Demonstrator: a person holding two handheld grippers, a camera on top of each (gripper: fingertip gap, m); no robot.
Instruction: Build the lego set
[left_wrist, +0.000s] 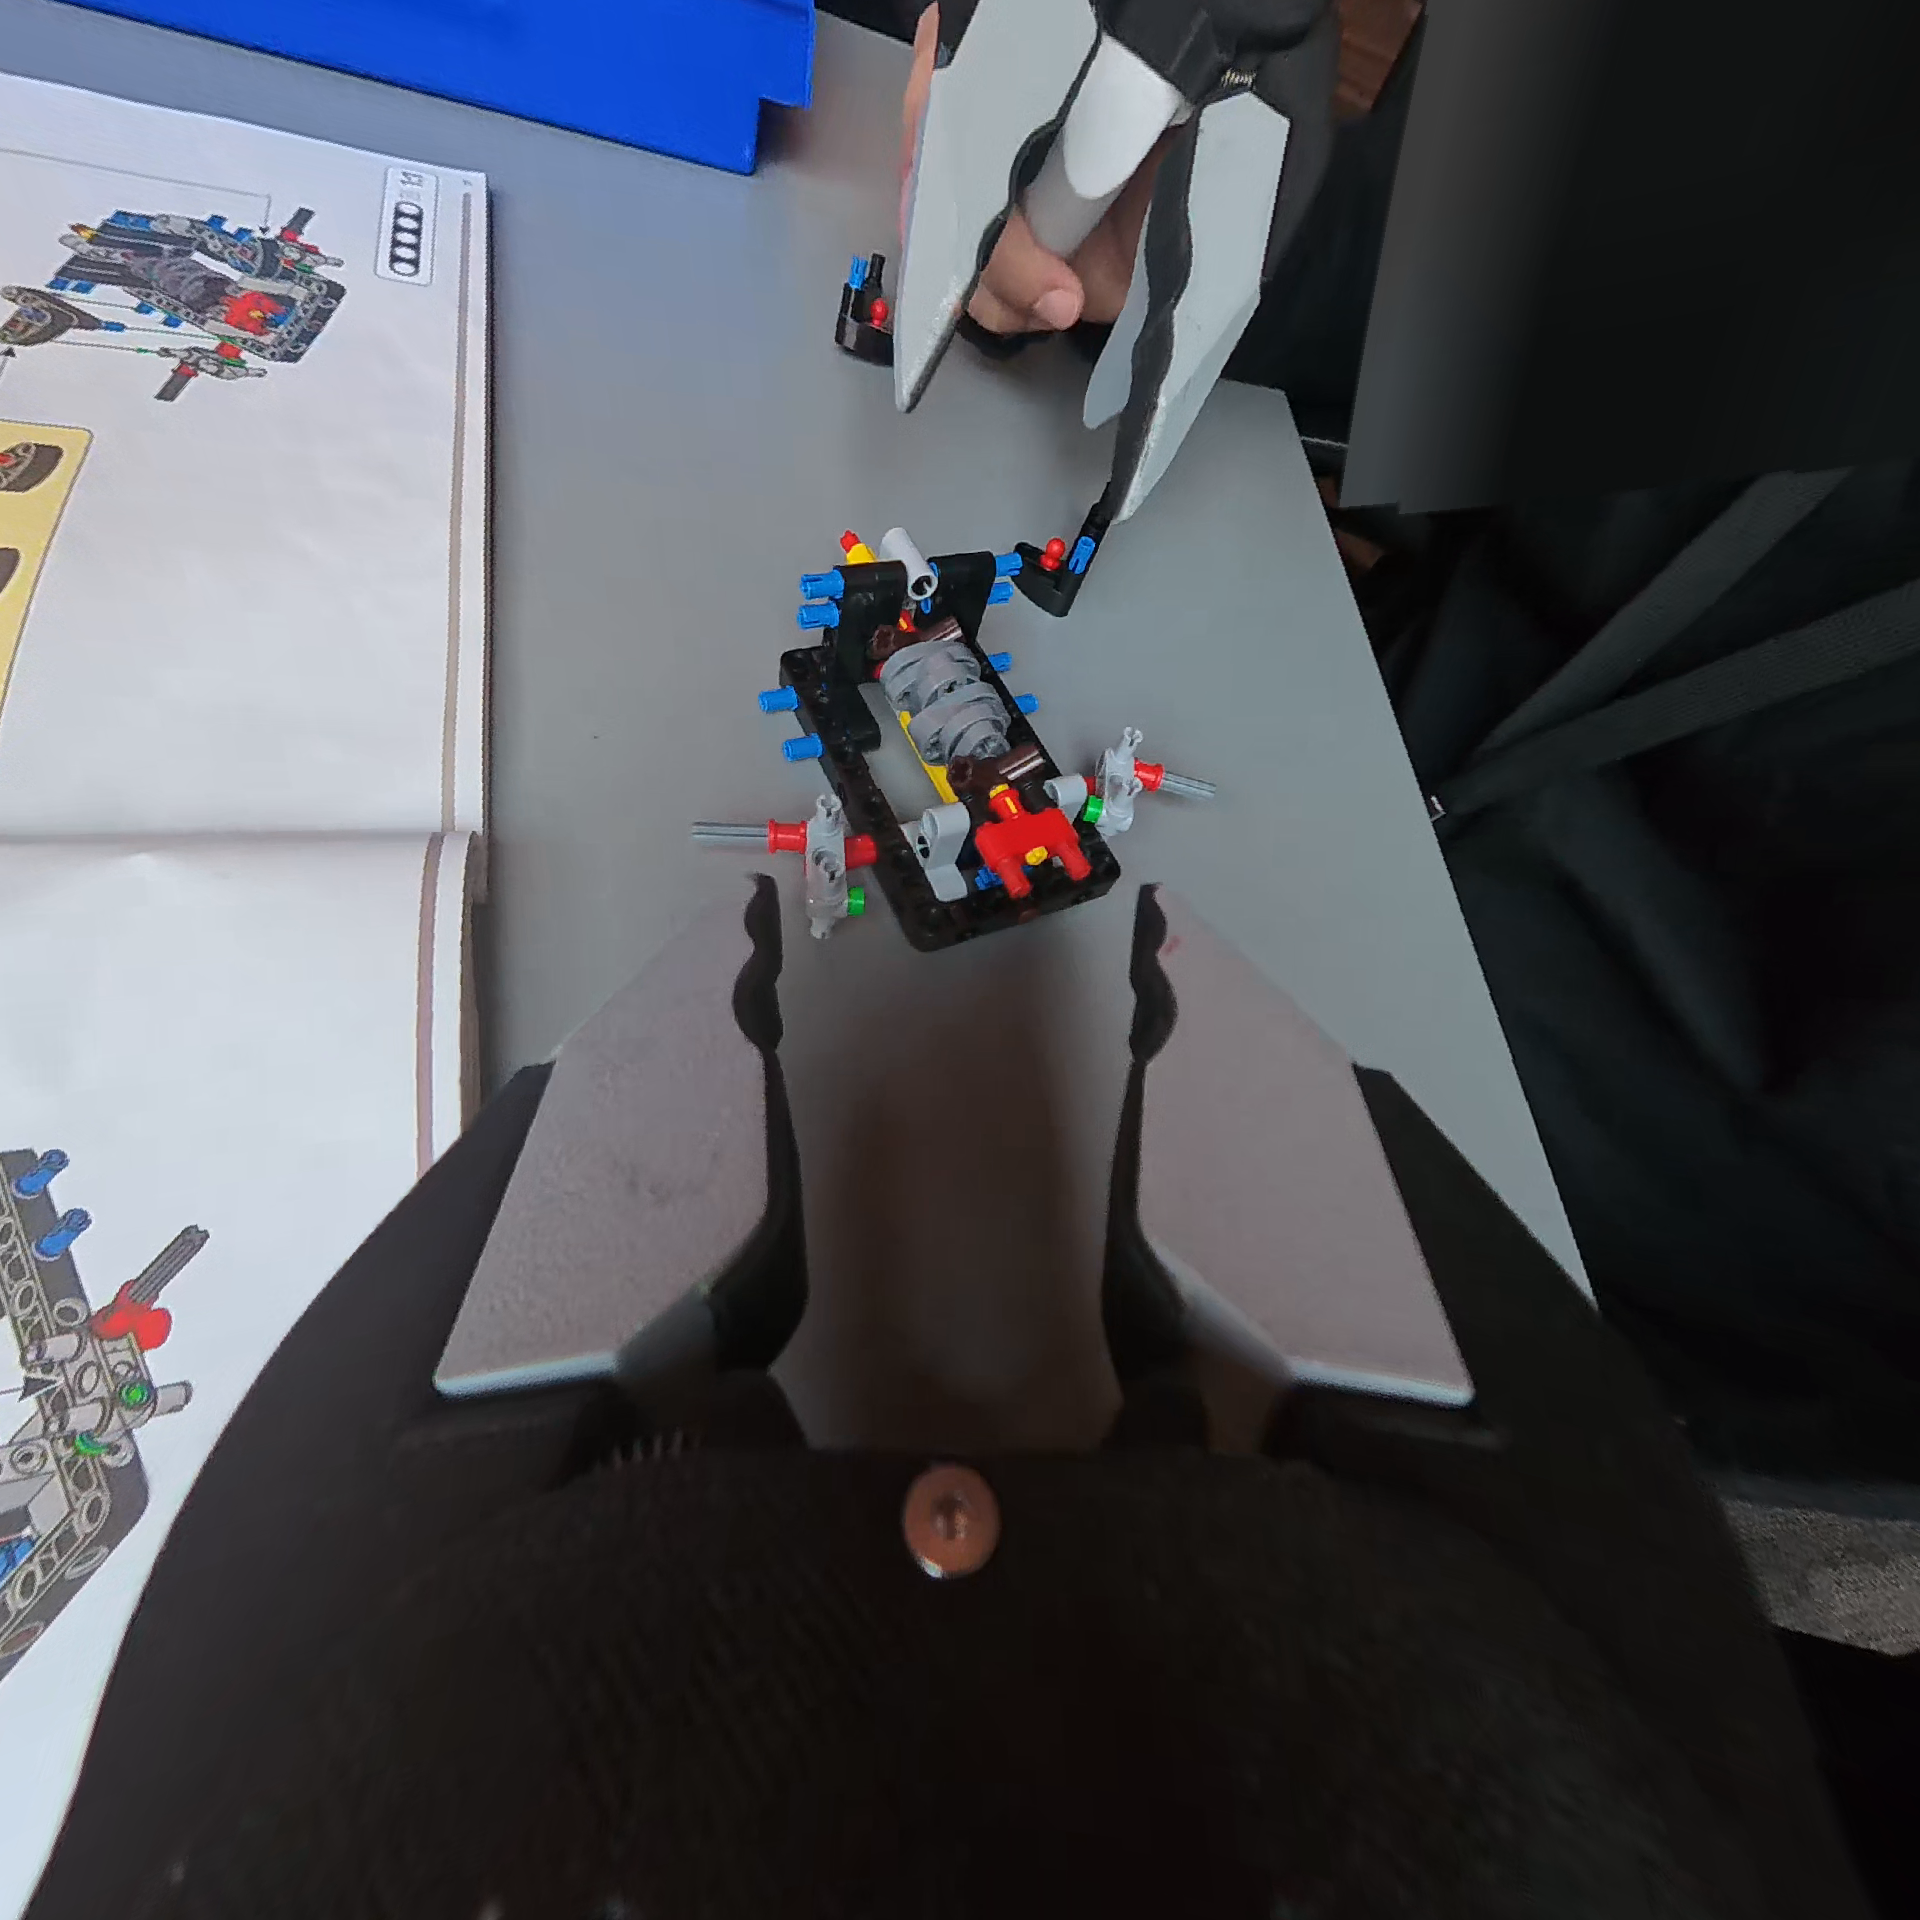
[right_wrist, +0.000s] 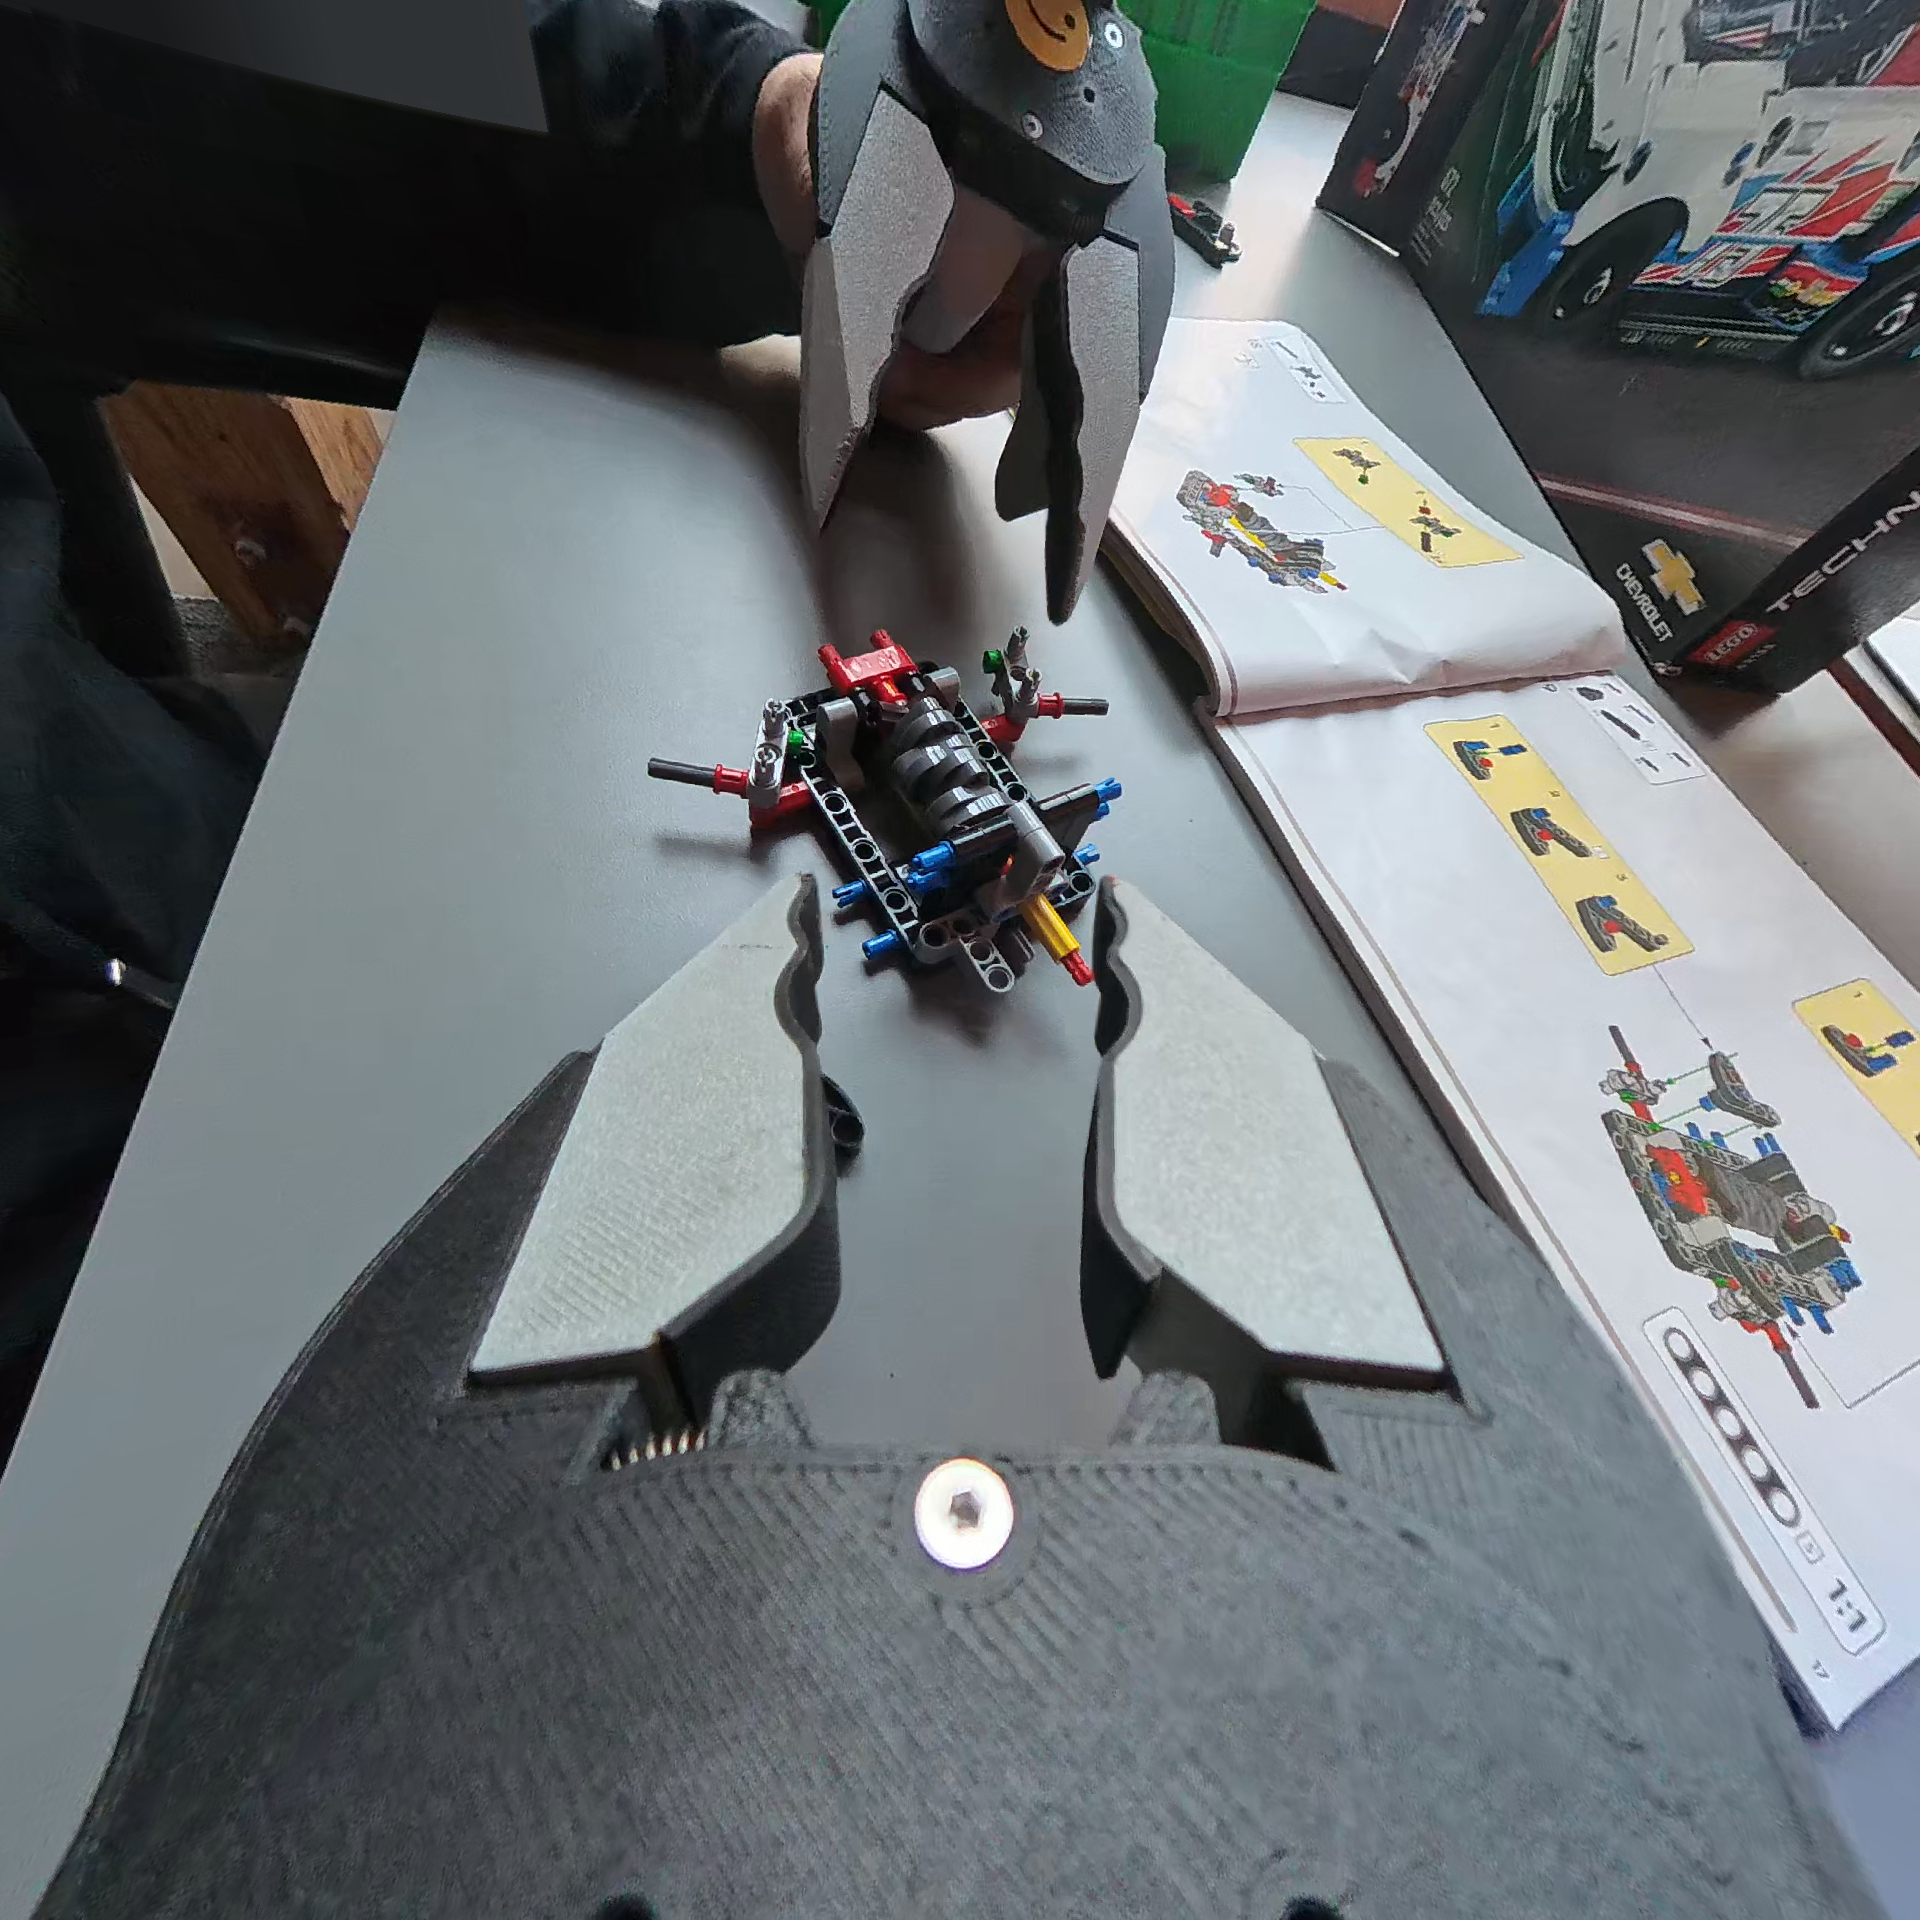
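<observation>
On the grey desk (left_wrist: 623, 582), the black-framed lego chassis (left_wrist: 940, 764) sits between both empty, wide-spread tools, left tool (left_wrist: 951, 899) at 6 o'clock, right tool (right_wrist: 956, 894) at 12.

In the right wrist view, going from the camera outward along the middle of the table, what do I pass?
Right claw → partly built Lego chassis → left claw, with the hand that holds it behind.

Grey table (left_wrist: 644, 540) w/ rounded edge; wooden furniture (right_wrist: 244, 488) beyond, dark floor (left_wrist: 1714, 935) below, daylight glare on top.
</observation>
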